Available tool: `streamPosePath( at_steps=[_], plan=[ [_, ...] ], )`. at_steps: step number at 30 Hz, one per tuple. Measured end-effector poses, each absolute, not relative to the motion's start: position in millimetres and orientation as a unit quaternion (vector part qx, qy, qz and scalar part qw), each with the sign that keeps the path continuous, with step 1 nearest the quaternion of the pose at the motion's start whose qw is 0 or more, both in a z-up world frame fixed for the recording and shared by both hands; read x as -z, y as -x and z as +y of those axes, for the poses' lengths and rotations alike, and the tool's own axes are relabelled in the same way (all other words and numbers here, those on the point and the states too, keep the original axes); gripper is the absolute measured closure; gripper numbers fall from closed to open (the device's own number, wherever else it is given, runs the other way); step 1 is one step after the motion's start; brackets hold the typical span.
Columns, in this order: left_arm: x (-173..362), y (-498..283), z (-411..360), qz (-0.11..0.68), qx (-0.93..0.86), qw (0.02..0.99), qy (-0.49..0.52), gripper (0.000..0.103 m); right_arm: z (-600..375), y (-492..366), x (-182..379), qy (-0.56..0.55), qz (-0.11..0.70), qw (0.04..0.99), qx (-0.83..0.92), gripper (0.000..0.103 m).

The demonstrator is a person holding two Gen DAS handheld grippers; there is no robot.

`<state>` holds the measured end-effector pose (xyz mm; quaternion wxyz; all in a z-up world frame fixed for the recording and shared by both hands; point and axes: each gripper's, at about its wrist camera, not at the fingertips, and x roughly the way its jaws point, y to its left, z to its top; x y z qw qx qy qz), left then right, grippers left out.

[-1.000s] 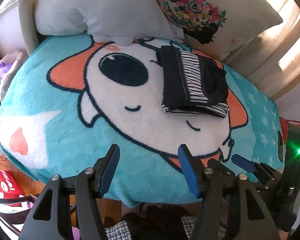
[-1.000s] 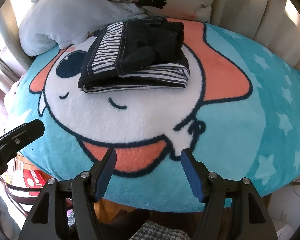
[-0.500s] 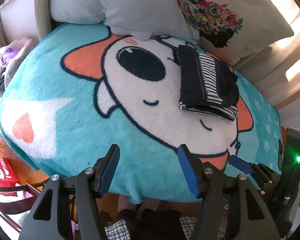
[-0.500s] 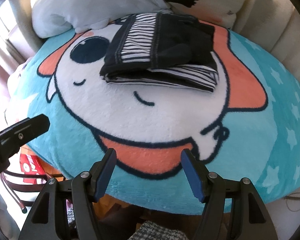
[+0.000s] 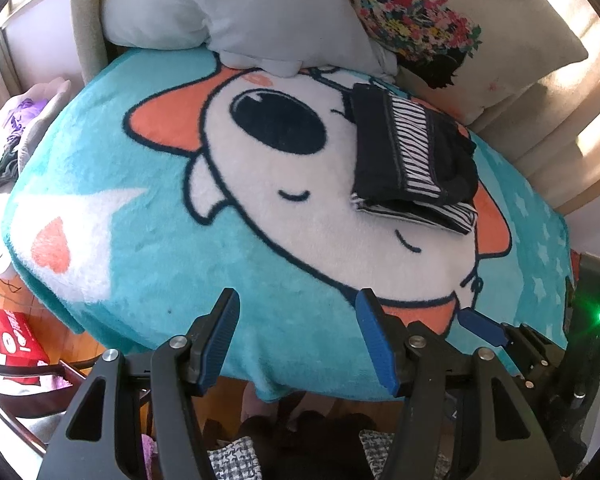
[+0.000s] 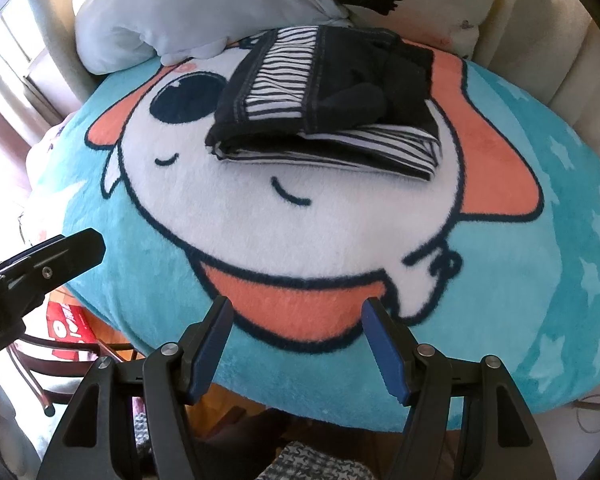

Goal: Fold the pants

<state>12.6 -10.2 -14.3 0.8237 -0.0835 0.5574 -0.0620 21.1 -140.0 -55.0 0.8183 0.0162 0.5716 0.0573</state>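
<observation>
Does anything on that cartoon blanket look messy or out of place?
Only slightly: the folded pants form a compact stack, but the bottom striped layer pokes out past the dark top layer at the near edge. Both grippers, left and right, are open and clear.

Black pants (image 6: pixel 332 96) with white-striped panels lie on a teal blanket (image 5: pixel 148 280) printed with a white-and-orange cartoon face. Blue pads (image 6: pixel 210 350) line black grippers.

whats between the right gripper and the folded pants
Only bare blanket, seen in the right wrist view: the cartoon's orange mouth and white face stretch from the right gripper, jaws open, up to the folded pants. Nothing else lies there.
</observation>
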Motion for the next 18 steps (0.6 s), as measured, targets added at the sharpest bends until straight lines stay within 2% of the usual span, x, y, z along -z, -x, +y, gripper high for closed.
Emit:
streamPosePath(
  at_steps=[6, 18],
  plan=[
    [-5.4, -7.4, -38.5, 0.531, 0.057, 0.844, 0.052, 0.044, -174.0, -27.6, 47.9, -0.058, 0.556, 0.828, -0.047, 0.03],
    [-25.3, 2.6, -72.1, 0.506, -0.006, 0.859, 0.07, 0.044, -197.6, -44.0, 36.4, -0.03, 0.543, 0.831, -0.121, 0.029]
  ],
)
